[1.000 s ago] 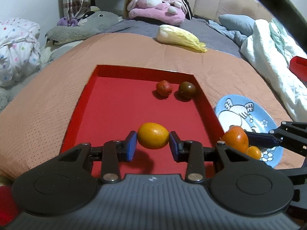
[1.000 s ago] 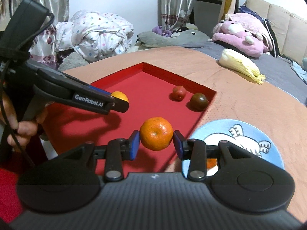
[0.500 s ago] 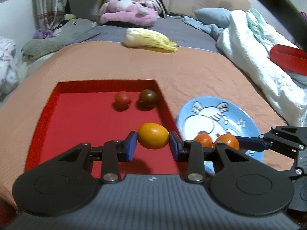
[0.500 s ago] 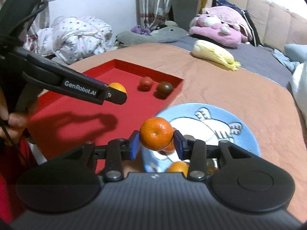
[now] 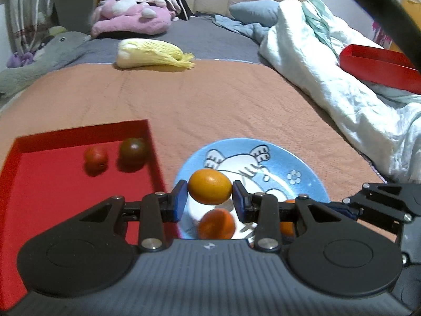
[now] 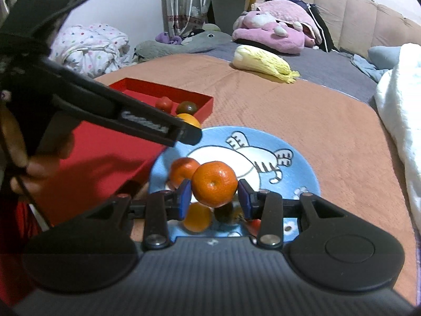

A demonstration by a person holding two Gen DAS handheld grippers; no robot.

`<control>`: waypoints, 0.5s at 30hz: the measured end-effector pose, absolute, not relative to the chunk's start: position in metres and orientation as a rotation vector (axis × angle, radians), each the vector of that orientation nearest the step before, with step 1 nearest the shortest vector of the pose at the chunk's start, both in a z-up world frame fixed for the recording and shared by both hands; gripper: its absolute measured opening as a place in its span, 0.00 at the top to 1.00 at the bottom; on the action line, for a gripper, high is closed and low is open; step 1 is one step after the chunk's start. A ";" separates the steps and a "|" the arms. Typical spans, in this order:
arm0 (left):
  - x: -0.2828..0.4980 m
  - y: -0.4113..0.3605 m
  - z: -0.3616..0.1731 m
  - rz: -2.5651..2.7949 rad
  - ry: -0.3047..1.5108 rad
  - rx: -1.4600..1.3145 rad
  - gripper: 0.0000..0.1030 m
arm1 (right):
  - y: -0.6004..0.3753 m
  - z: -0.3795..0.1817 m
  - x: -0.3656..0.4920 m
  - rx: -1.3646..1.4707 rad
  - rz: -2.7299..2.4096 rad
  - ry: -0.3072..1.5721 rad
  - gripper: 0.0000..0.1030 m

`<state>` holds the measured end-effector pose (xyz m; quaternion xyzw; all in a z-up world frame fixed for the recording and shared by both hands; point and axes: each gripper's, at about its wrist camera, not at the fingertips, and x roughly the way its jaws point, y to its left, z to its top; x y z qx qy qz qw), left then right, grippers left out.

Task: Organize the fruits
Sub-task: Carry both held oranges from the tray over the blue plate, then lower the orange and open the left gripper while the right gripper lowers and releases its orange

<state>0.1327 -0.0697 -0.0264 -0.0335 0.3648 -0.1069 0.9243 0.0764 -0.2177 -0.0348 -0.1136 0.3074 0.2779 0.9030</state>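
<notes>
Left tongs (image 5: 210,197) pinch a kumquat (image 5: 210,188); right tongs (image 6: 214,197) pinch a mandarin (image 6: 214,183), both over the plate (image 5: 302,166).

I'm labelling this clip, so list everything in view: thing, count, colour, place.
tray: 1, red, left on the blanket
tomatoes: 2, red and dark brown, tray's far corner
plate: 1, blue, right of the tray
oranges on the plate: at least 2, orange
blanket: 1, orange
cabbage: 1, yellow-white, blanket's far edge
pink plush: 1, behind the cabbage
left tool: shut on yellow-orange fruit, above the plate
right tool: shut on orange mandarin, above the plate
</notes>
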 end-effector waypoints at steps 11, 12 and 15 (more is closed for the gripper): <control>0.154 -0.089 -0.051 -0.252 0.795 -0.088 0.58 | -0.230 -0.040 0.078 -0.227 0.541 0.662 0.60; 0.156 -0.090 -0.053 -0.255 0.799 -0.089 0.58 | -0.230 -0.041 0.078 -0.228 0.541 0.664 0.60; 0.158 -0.091 -0.058 -0.258 0.811 -0.093 0.58 | -0.230 -0.042 0.077 -0.229 0.544 0.668 0.60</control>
